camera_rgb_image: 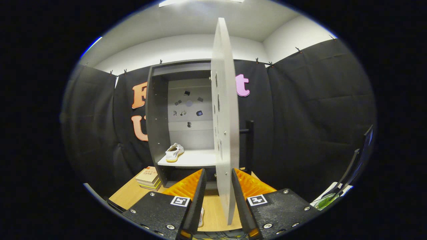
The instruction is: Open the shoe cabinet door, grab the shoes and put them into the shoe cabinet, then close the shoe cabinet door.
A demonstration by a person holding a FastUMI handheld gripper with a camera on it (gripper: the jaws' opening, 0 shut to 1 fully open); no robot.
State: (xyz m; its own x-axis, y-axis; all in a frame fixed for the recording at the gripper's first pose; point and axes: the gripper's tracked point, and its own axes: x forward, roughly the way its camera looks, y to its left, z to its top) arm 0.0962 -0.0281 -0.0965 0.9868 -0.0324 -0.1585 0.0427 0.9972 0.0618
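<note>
Standing wide open, the shoe cabinet door (pixel 224 126) is seen edge-on, its thin panel rising straight up between the two fingers of the gripper (pixel 218 186). The fingers are spread apart, one on each side of the door's lower part; whether either one touches the panel cannot be told, and nothing is clamped between them. A dark bar handle (pixel 249 146) sticks out from the door's far face, beyond the right-hand finger.

Past the door stands the shoe cabinet (pixel 156 126), a dark grey carcass with a pale back panel that carries a few small dark marks. On its light shelf (pixel 196 159) lies a white shoe (pixel 174 152) with a yellowish sole, near the shelf's left front corner, toe pointing outward. The cabinet rests on a wooden worktop (pixel 128 195). Just beside the cabinet's left foot sits a small stack of books (pixel 148 176). Between the fingers, low on the worktop, a sliver of something white (pixel 201 217) peeks past the left-hand finger; it is too hidden to name.
</note>
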